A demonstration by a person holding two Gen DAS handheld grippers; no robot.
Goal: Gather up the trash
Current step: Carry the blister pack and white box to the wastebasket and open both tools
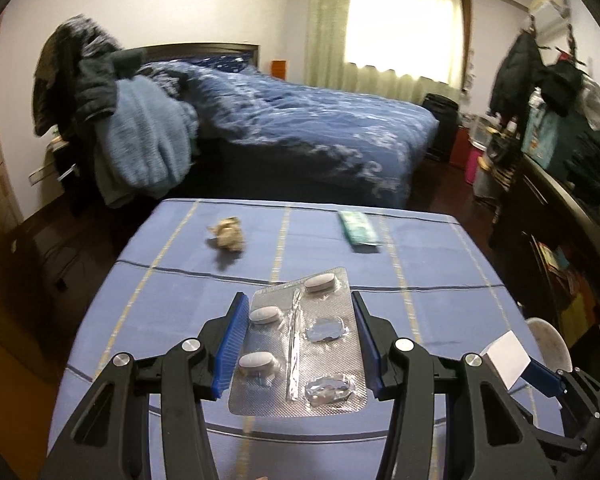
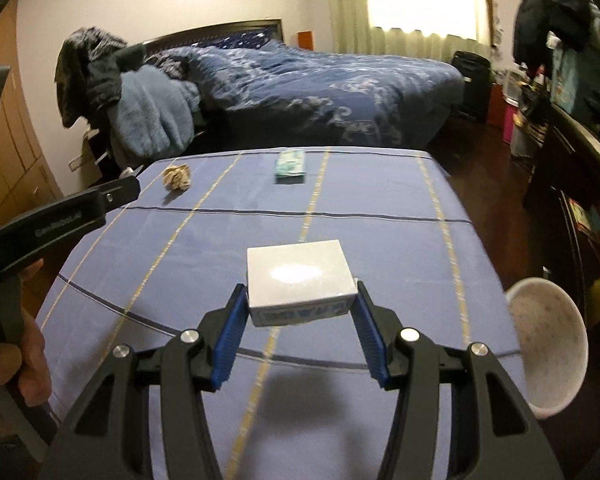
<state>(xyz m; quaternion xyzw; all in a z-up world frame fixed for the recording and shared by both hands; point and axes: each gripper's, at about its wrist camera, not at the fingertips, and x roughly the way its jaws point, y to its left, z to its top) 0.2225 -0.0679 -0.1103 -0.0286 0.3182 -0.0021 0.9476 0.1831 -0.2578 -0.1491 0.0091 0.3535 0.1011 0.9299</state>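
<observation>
Left wrist view, a bedroom: my left tool holds a silver pill strip crosswise between its blue pads, the strip's long axis running straight ahead along the fingers, three tablets left in it and two pockets burst, lifted over the blue striped cloth of the bench. Right wrist view: my right tool grips a small white box by its two short ends, the box's long side lying across the fingers, likewise carried above the cloth. Low at the right edge of both views stands a white speckled bin, its mouth tipped toward me; it is just beside the right tool and well apart from the left, which sits on the far side, so I judge the box to be the nearer load and a short swing rightward the move that matters. Two pieces wait at the far end of the bench: a crumpled tan paper ball to the left, which lies ahead of the left tool, and a flat green packet to the right, its long axis pointing roughly away from me and closer to the right tool's line. Behind them are a bed with a dark blue quilt and a chair heaped with clothes.
</observation>
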